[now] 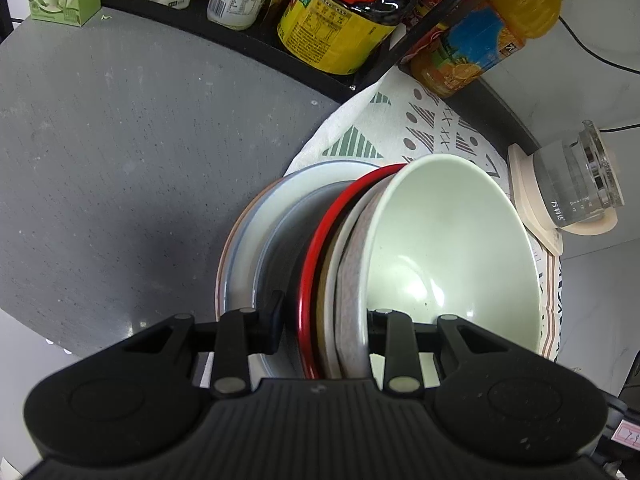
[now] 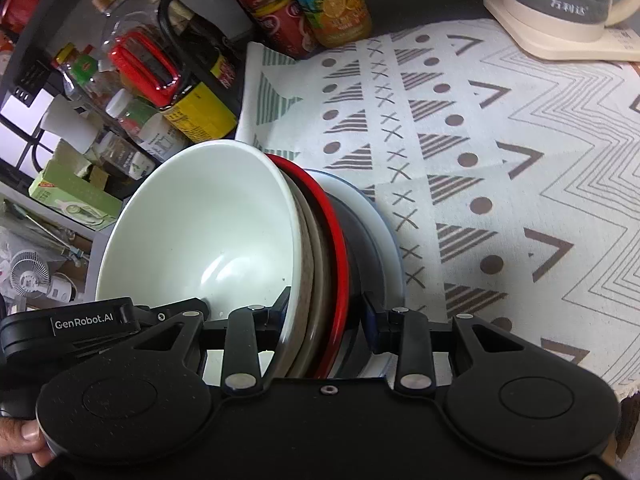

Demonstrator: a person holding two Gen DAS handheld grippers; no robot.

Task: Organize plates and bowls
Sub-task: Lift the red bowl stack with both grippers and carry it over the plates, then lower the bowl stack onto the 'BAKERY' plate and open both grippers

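**Both grippers clamped on one nested stack**

Biggest thing first: the grey counter (image 1: pixel 120 152) with the patterned cloth (image 2: pixel 500 168) spread over it. The whole stack sits tipped on edge, over where the cloth's edge meets the bare counter. Outermost is the blue-rimmed plate (image 1: pixel 256 216), then the dark bowl (image 1: pixel 280 256), the red-rimmed bowl (image 1: pixel 316 240), a speckled grey one (image 1: pixel 352 264), and the pale green bowl (image 1: pixel 452 240) facing you.

Your left gripper (image 1: pixel 326 320) is pinched across the stacked rims, and your right gripper (image 2: pixel 324 312) grips the same stack. I can't quite tell whether the stack touches the cloth. The kettle (image 1: pixel 580 184) stands nearby.
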